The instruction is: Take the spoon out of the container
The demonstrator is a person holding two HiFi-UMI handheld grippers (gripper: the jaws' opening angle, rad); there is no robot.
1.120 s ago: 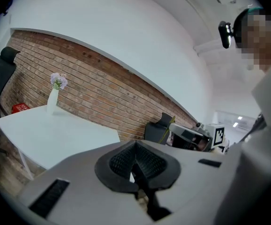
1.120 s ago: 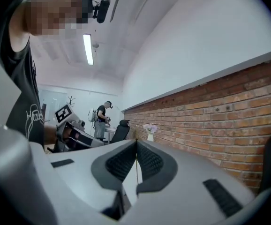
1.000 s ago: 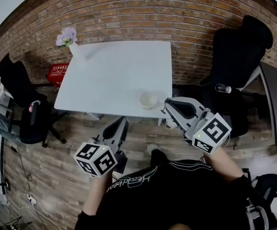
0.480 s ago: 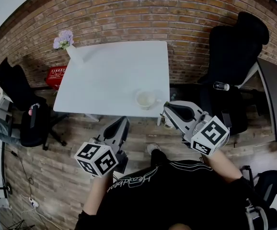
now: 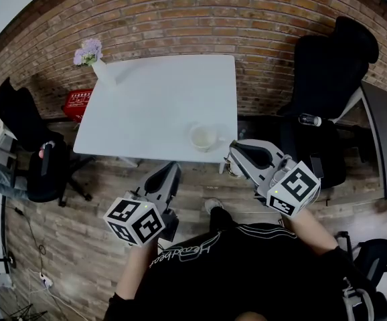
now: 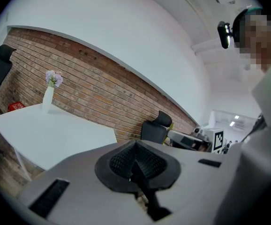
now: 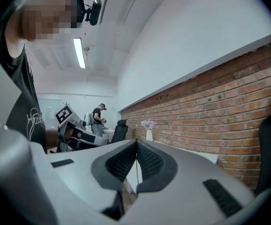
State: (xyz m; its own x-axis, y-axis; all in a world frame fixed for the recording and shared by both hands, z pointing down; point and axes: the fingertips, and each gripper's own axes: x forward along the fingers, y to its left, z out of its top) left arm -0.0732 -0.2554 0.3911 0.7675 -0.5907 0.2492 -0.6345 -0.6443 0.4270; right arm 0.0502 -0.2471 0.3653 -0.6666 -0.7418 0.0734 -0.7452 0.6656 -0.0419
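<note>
— Item one, the container?
— Your white container (image 5: 204,138) stands on the table (image 5: 146,105), near its front right edge. No spoon can be made out inside it.
— Item two, grippers?
— Your left gripper (image 5: 171,172): jaws pressed together, empty, off the table, apart from the container. Your right gripper (image 5: 232,156): jaws together, empty, beside the table's edge, near the container.

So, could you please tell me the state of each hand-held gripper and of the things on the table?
Left hand-held gripper: shut, empty, held short of the table.
Right hand-held gripper: shut, empty, by the table's near right corner, clear of the container.
Container: upright on the white table, close to its near edge; contents too small to tell.
Vase: upright at the far left corner, holding flowers.
</note>
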